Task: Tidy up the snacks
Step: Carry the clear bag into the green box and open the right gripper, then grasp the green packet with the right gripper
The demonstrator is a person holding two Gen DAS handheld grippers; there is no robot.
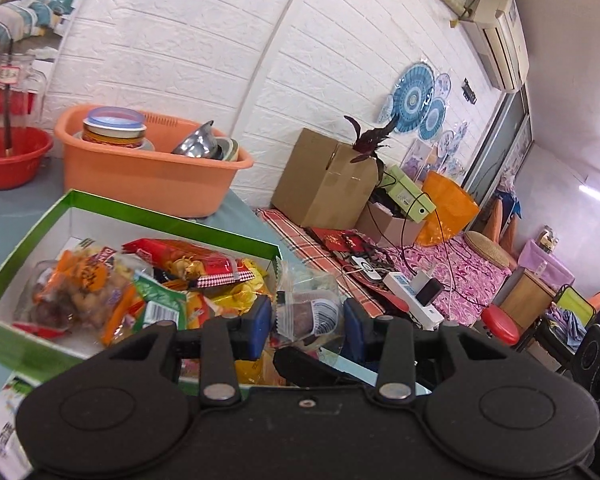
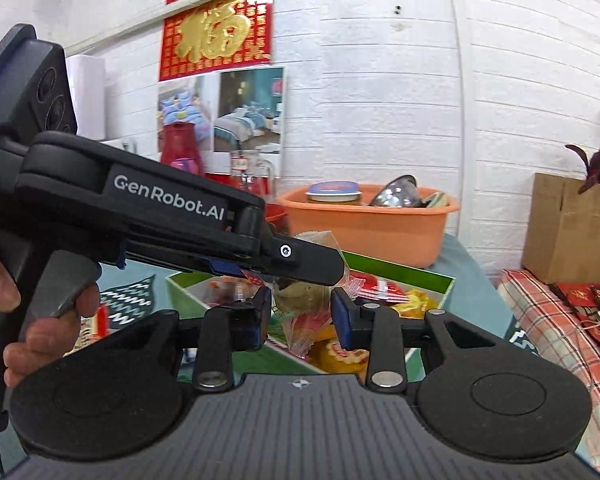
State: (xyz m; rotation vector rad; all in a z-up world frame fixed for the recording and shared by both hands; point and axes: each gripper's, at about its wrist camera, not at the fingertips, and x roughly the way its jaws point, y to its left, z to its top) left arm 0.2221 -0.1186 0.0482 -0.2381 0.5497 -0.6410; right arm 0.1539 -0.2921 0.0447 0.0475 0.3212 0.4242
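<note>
Two tools on one item: the snack packet (image 1: 308, 312) is a dark brown cake in crinkly clear wrap with a striped label. It hangs above the near-right corner of the green box (image 1: 172, 224), clear of its rim.

- Left tool (image 1: 308, 320): blue pads pressed together on the packet. A hand (image 2: 40, 320) grips its handle.
- Right tool (image 2: 300, 314): sits just below the left one. The wrapper fills the gap between its pads, which look to be pinching the packet's sides.

Edges and room:
- The desk (image 1: 244, 216) ends just right of the green box, and beyond that edge lies a lower plaid cloth (image 1: 300, 240).
- On the cloth, right of the box: a power strip (image 1: 412, 300) with cables and a cardboard carton (image 1: 324, 184).
- The air straight over the green box is open; the box has no lid on.

Containers:
- The green box is white inside and loosely piled with snack packs (image 1: 140, 280) in orange, red, yellow and green.
- An orange tub (image 1: 140, 176) sits right behind the green box, holding a blue-lidded tin (image 1: 114, 128) and a steel bowl (image 1: 198, 144).
- A red basin (image 1: 8, 160) is behind-left of the green box.
- A white bag (image 1: 0, 420) lies on the desk at the green box's near-left.
</note>
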